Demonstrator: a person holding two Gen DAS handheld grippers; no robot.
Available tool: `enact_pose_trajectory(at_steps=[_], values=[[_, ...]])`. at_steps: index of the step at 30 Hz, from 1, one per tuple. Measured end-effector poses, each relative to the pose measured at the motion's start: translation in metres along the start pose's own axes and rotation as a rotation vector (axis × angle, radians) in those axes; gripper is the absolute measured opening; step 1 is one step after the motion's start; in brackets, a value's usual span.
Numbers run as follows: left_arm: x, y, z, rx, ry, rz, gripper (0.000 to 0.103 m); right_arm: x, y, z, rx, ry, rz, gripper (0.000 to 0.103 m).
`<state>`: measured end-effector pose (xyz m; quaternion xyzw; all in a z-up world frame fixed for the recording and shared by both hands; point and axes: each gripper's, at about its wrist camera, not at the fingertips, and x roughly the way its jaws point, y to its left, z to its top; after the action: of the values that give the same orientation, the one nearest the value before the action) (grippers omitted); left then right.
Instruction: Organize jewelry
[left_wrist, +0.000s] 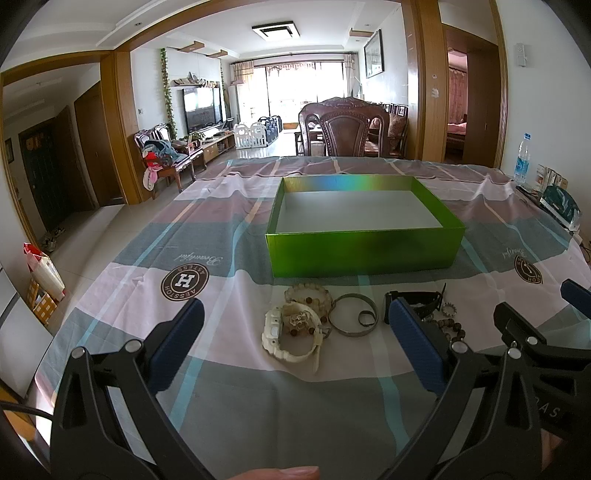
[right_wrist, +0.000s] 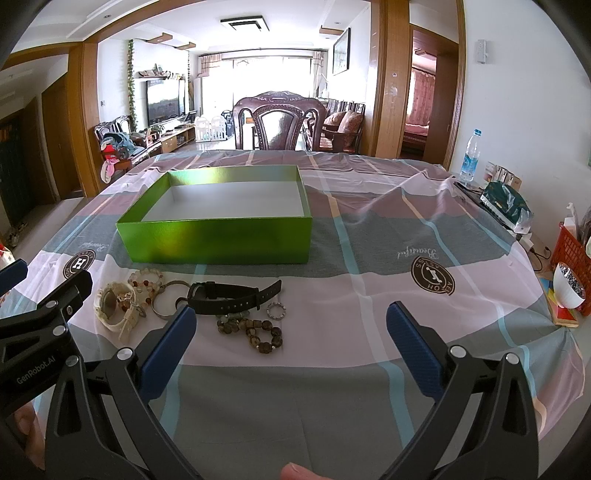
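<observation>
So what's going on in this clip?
A person holds a gripper in each hand over a cloth-covered table. Both the left gripper and right gripper have open jaws and hold nothing. A white watch, black watch, metal bangle and brown bead bracelet lie loose in front of the green box. No jewelry shows inside the box.

bright daylight from blown-out far windows; sharp focus; strong fisheye edge distortion.
</observation>
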<state>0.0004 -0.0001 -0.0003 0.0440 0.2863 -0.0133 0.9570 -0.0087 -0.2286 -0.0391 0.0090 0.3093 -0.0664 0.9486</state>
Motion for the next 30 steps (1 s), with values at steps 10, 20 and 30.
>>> enact_pose_trajectory(at_steps=[10, 20, 30], values=[[0.0001, 0.0, 0.0, 0.0, 0.001, 0.0, 0.099, 0.0004, 0.0004, -0.0003, -0.001, 0.001, -0.001, 0.101], [0.0, -0.0002, -0.0001, 0.0, 0.003, 0.0, 0.099, 0.0018, 0.0006, -0.001, -0.001, 0.002, 0.0, 0.101], [-0.0004, -0.002, -0.0042, 0.0, 0.006, -0.001, 0.099, 0.003, 0.0009, -0.0013, -0.003, 0.004, 0.001, 0.101]])
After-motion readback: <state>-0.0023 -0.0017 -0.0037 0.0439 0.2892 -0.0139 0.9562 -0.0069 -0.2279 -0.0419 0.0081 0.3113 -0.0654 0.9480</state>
